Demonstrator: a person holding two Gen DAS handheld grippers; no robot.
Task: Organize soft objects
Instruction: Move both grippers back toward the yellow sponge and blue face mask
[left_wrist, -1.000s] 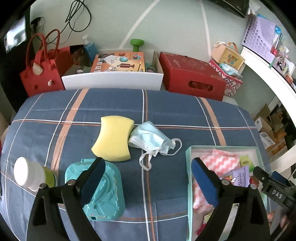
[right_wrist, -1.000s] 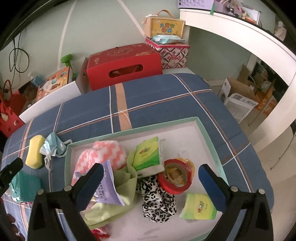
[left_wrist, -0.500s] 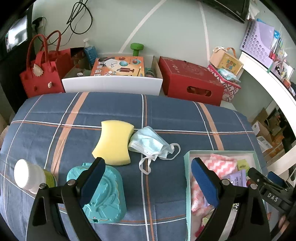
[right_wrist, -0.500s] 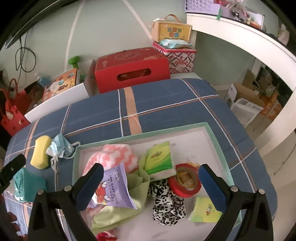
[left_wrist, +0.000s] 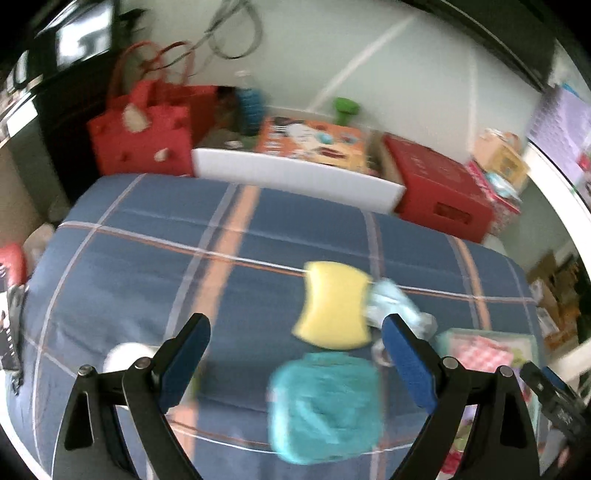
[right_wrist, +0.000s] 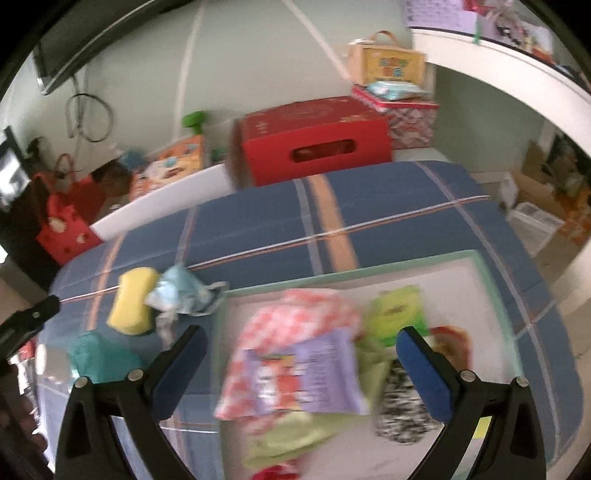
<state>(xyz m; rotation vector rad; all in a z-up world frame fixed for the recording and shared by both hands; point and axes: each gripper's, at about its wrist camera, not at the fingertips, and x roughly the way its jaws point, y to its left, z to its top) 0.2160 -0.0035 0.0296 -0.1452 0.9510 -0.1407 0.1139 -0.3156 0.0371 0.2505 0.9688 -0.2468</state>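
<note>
Above the counter (left_wrist: 147, 258), both my left claw (left_wrist: 295, 354) and right claw (right_wrist: 301, 363) hang wide open, empty, ready for the yellow sponge (left_wrist: 334, 304).

Tabletop cover (left_wrist: 140, 266): looking like woven plaid cloth, matt.
Sponge (left_wrist: 334, 304): showing as soft yellow foam, matt.
Face mask (right_wrist: 181, 293): appearing as thin, crinkled pale-blue fabric.
Red box (right_wrist: 314, 138): looking like smooth printed cardboard.
Wipes packet (right_wrist: 299, 380): reading as glossy purple plastic film.

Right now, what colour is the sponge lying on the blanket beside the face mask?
Yellow; the sponge shows best in the left wrist view.
</note>
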